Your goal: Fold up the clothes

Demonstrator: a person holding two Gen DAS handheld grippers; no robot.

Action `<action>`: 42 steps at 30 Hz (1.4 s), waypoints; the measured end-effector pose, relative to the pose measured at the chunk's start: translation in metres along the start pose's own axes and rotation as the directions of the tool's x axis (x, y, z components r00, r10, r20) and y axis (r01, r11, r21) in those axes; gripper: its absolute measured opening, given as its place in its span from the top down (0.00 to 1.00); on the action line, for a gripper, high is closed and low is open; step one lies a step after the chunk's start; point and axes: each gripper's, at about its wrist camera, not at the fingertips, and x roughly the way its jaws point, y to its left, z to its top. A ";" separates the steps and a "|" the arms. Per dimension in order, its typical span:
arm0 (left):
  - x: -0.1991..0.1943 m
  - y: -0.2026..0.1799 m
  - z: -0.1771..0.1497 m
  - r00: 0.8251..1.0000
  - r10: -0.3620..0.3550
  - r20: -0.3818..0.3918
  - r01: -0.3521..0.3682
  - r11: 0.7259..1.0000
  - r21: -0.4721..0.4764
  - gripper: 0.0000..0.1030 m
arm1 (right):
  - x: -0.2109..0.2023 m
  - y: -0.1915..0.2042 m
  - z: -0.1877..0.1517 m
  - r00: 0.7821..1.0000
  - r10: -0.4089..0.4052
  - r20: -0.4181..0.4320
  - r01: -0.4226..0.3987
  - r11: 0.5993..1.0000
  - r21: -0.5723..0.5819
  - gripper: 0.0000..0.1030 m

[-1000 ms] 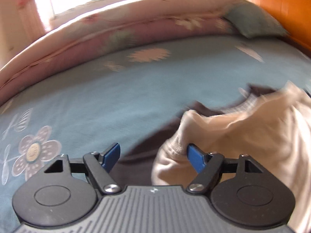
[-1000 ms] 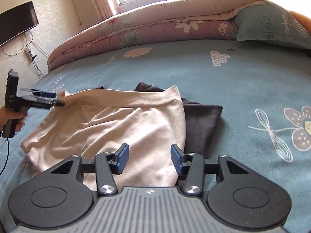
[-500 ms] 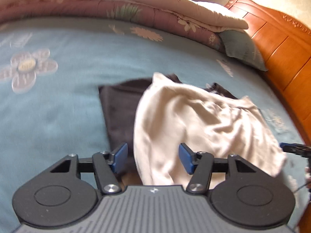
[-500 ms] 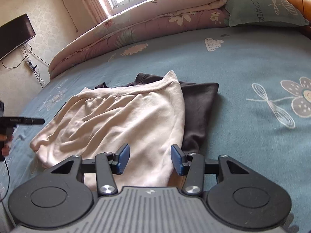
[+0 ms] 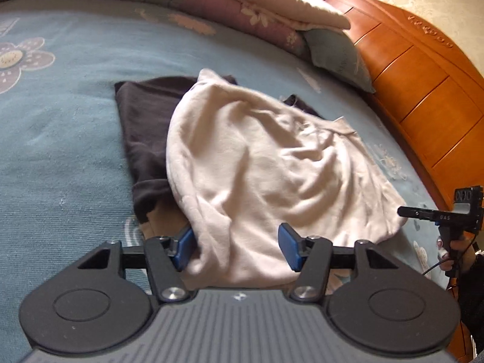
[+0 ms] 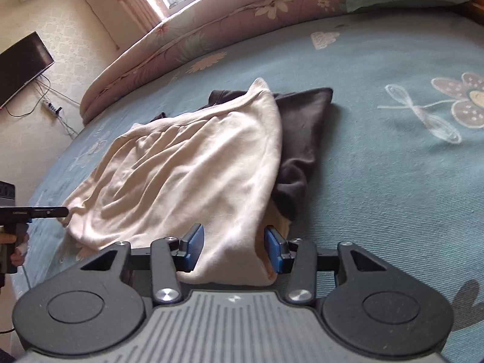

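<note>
Clothes, two of them, lie in the middle of one big blue bed sheet with flowers point(image 6: 378, 166); one is a soft cream-white cloth top point(image 5: 272, 166), all wrinkly, and one is a dark brown cloth piece point(image 5: 142, 127) under it; the cream one covers most of the dark one, so the dark one peeks out only along one side and at the far end.

Two claws are here, one in each hand; each has two blue pads. The left gripper point(image 5: 237, 246) sits low at the near edge of the cream top; its pads stand apart with cream cloth bunched between them; one pad touches the cloth and the other is clear of it. The right gripper point(image 6: 233, 248) sits at the near corner of the cream top, on the side where the dark piece shows; its jaws are closing, with a fold of cream cloth between them and both pads at the sides of the fold.

At the far side of the bed lies one rolled pink flowery quilt point(image 6: 211, 30); one blue-green pillow point(image 5: 338, 57) leans beside it; one orange wooden headboard point(image 5: 423, 96) stands behind; one black flat screen point(image 6: 21, 63) hangs on the wall.
</note>
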 end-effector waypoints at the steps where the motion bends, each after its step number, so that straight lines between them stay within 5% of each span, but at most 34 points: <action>1: 0.004 0.004 0.001 1.000 -0.004 -0.004 0.004 1.000 -0.014 0.45 | 0.002 -0.003 0.001 1.000 0.016 -0.002 -0.016 1.000 0.014 0.52; 4: 0.012 0.016 0.004 0.998 -0.059 -0.012 0.058 0.994 -0.088 0.45 | 0.010 -0.013 0.005 0.997 0.071 0.003 -0.071 0.994 0.079 0.52; 8: 0.008 0.025 -0.008 0.985 -0.169 -0.042 0.161 0.975 -0.154 0.58 | 0.011 -0.016 0.006 0.994 0.112 0.008 -0.112 0.987 0.110 0.52; 13: 0.010 0.044 -0.007 0.985 -0.169 0.023 0.169 0.954 -0.248 0.63 | 0.011 -0.015 0.002 0.989 0.150 0.019 -0.151 0.982 0.109 0.52; 18: 0.007 0.037 -0.019 0.977 -0.210 -0.018 0.200 0.951 -0.236 0.64 | 0.008 -0.015 -0.001 0.983 0.185 0.010 -0.185 0.975 0.124 0.59; 22: 0.011 0.043 -0.017 0.982 -0.190 -0.001 0.183 0.945 -0.272 0.79 | 0.012 -0.022 -0.001 0.983 0.183 0.012 -0.182 0.971 0.156 0.60; 26: 0.006 0.034 -0.012 0.990 -0.139 -0.007 0.132 0.957 -0.258 0.94 | 0.023 -0.021 0.006 0.988 0.155 -0.009 -0.150 0.971 0.184 0.94; 31: -0.037 0.039 -0.024 0.986 -0.158 0.053 0.166 0.948 -0.273 0.96 | 0.006 -0.015 0.009 0.993 0.117 -0.028 -0.112 0.983 0.143 0.95; 37: -0.031 0.064 -0.040 0.989 -0.143 0.043 0.149 0.925 -0.348 0.95 | 0.019 -0.026 0.006 0.993 0.077 -0.094 -0.061 0.984 0.166 0.93; 39: -0.034 0.057 -0.032 0.989 -0.134 0.059 0.146 0.942 -0.302 0.94 | 0.020 -0.027 0.006 0.993 0.084 -0.081 -0.068 0.980 0.187 0.90; 42: -0.038 0.042 -0.014 0.993 -0.104 0.056 0.113 0.975 -0.190 0.75 | 0.013 -0.026 0.006 0.995 0.069 -0.068 -0.055 0.981 0.185 0.79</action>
